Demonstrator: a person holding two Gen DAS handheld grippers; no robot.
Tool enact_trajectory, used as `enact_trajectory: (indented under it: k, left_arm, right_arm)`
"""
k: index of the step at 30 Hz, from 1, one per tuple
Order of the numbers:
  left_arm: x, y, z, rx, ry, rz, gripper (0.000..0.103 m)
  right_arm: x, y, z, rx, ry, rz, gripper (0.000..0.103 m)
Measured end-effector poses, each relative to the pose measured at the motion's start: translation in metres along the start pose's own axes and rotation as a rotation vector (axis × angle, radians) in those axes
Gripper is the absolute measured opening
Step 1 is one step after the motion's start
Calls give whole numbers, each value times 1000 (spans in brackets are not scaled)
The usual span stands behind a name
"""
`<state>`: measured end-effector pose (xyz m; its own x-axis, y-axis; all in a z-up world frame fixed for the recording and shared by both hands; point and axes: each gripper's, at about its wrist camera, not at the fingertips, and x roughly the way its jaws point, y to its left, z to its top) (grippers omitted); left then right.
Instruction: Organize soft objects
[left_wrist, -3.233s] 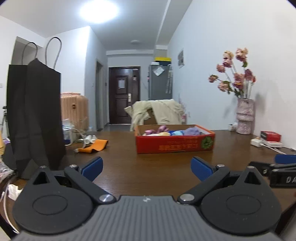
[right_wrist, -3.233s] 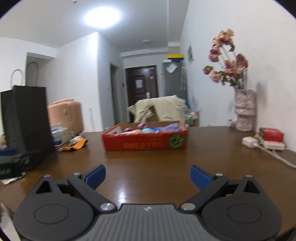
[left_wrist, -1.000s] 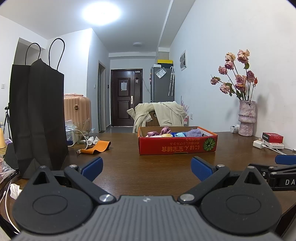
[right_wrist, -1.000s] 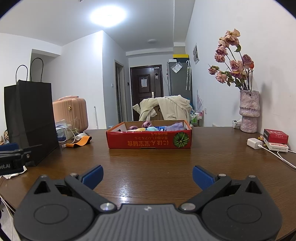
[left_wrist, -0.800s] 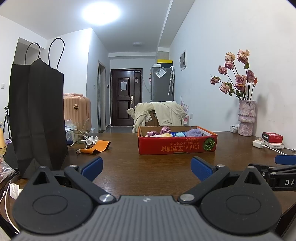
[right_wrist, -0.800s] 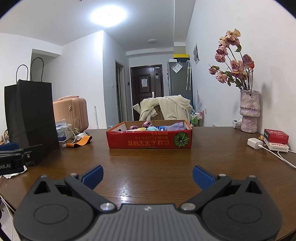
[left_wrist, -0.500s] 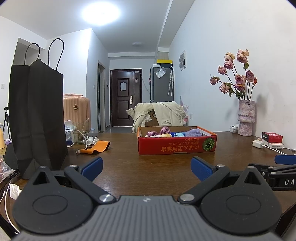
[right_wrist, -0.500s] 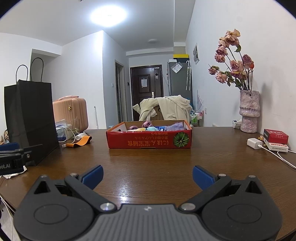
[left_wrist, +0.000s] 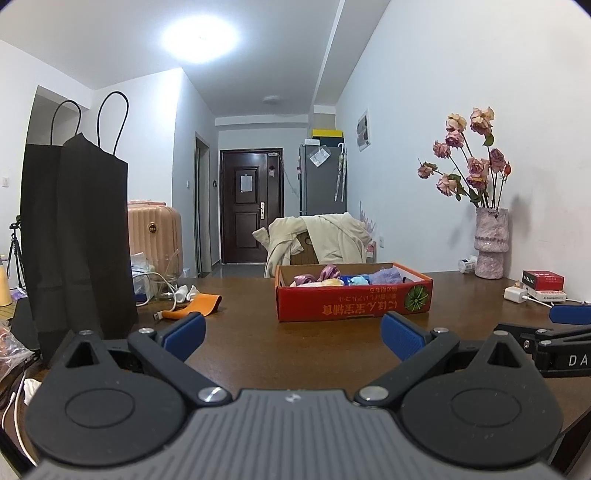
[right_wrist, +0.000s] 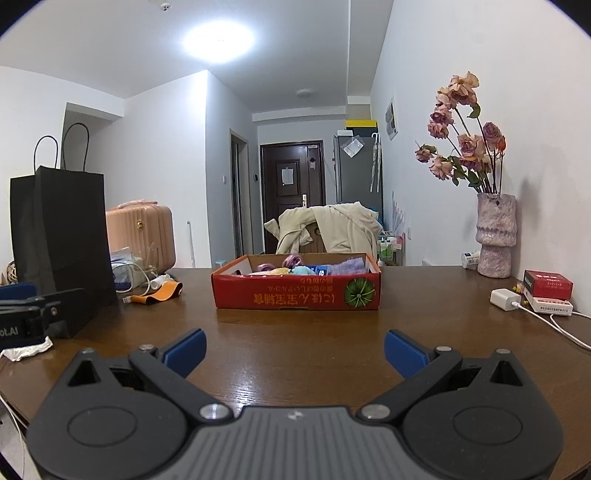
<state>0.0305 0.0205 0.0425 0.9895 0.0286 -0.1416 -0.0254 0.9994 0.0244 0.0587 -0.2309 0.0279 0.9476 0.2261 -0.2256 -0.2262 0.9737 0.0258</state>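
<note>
A red cardboard box (left_wrist: 352, 304) (right_wrist: 295, 293) sits on the brown table some way ahead of both grippers. Soft coloured items (left_wrist: 343, 277) (right_wrist: 299, 267), purple, yellow and blue, show over its rim. My left gripper (left_wrist: 293, 334) is open and empty, low over the near table. My right gripper (right_wrist: 293, 349) is open and empty too, facing the box head-on. The right gripper's finger (left_wrist: 570, 315) shows at the right edge of the left wrist view; the left gripper (right_wrist: 22, 314) shows at the left edge of the right wrist view.
A tall black paper bag (left_wrist: 74, 236) (right_wrist: 61, 236) stands at the left. Cables, a bottle and an orange strap (left_wrist: 195, 304) lie beside it. At the right are a vase of flowers (right_wrist: 495, 236), a red box (right_wrist: 546, 284) and a white charger (right_wrist: 504, 299).
Over three seconds both views steadied and rose slightly. In the last second nothing has visibly moved; both grippers stay open.
</note>
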Motion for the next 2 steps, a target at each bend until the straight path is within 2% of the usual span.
enact_trajectory:
  k: [2]
  left_arm:
    - [-2,1,0,-3,-12,0,103]
  right_arm:
    - [-1,0,1,-1,-10,3,103]
